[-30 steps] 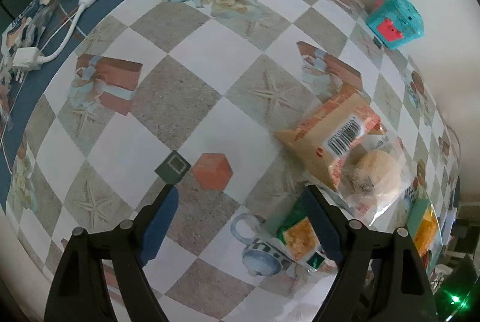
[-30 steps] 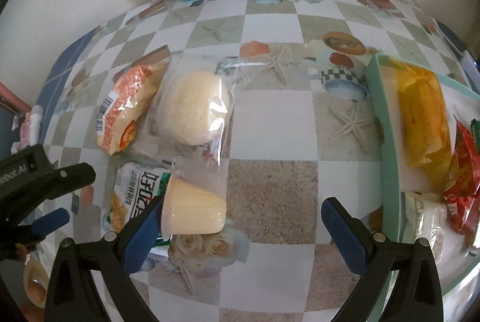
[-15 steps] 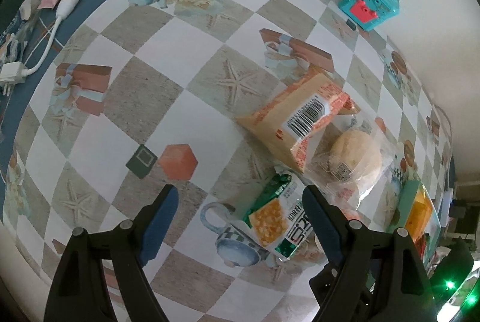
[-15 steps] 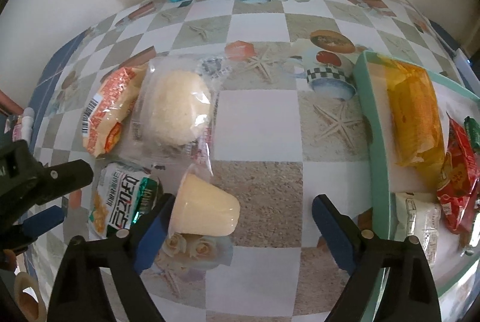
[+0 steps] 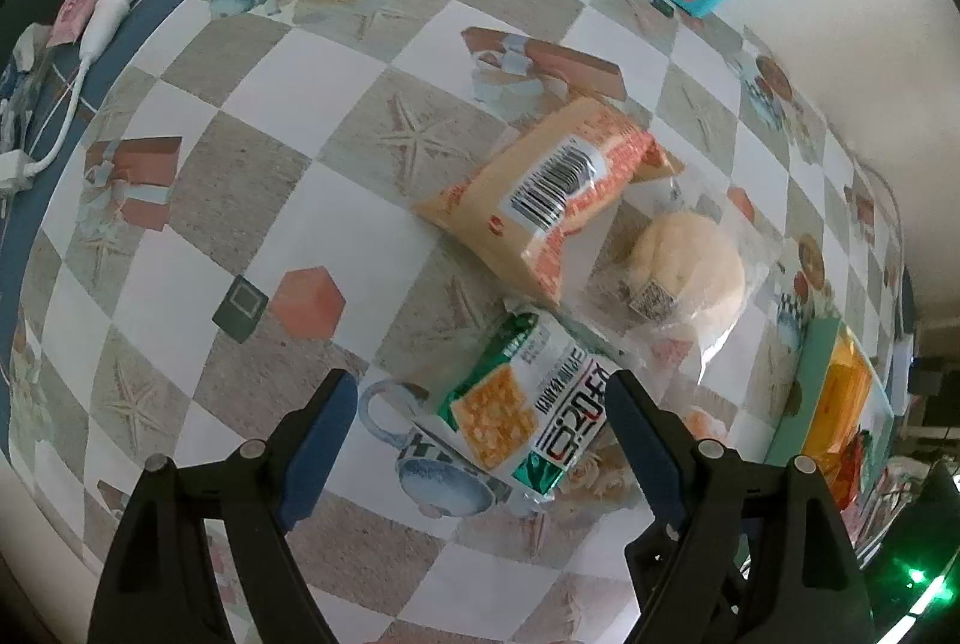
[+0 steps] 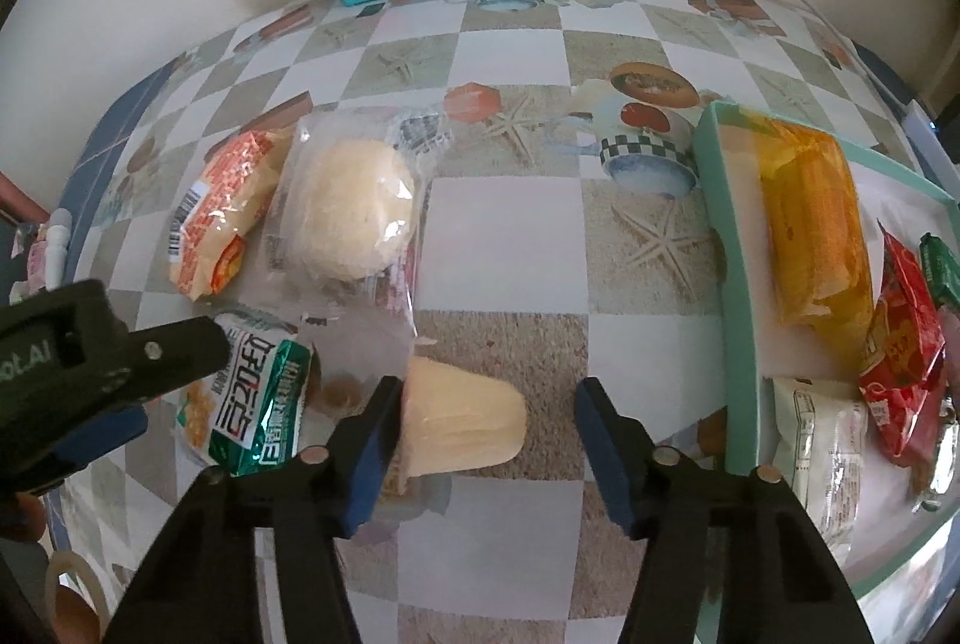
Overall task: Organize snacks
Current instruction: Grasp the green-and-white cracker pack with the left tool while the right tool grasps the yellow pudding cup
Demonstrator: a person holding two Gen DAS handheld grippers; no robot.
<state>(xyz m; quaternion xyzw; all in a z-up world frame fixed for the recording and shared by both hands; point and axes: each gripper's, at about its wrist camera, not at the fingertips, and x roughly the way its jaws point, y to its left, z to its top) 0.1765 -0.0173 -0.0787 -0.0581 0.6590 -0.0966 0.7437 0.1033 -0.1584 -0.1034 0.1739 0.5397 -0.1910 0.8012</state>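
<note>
My right gripper (image 6: 486,425) has just been closing its jaws around the pudding cup (image 6: 462,425) lying on its side on the counter (image 6: 504,248): one pad touches its rim, the other stands clear, so I should centre before squeezing. My left gripper (image 5: 474,425) hangs released over the cracker packet (image 5: 528,404). The tray (image 6: 735,284) beside them already holds a yellow bag (image 6: 816,218), red packets (image 6: 906,338) and a white packet (image 6: 825,440).

home, patterned tablecloth (image 6: 504,248), snack tray (image 6: 729,248)
</note>
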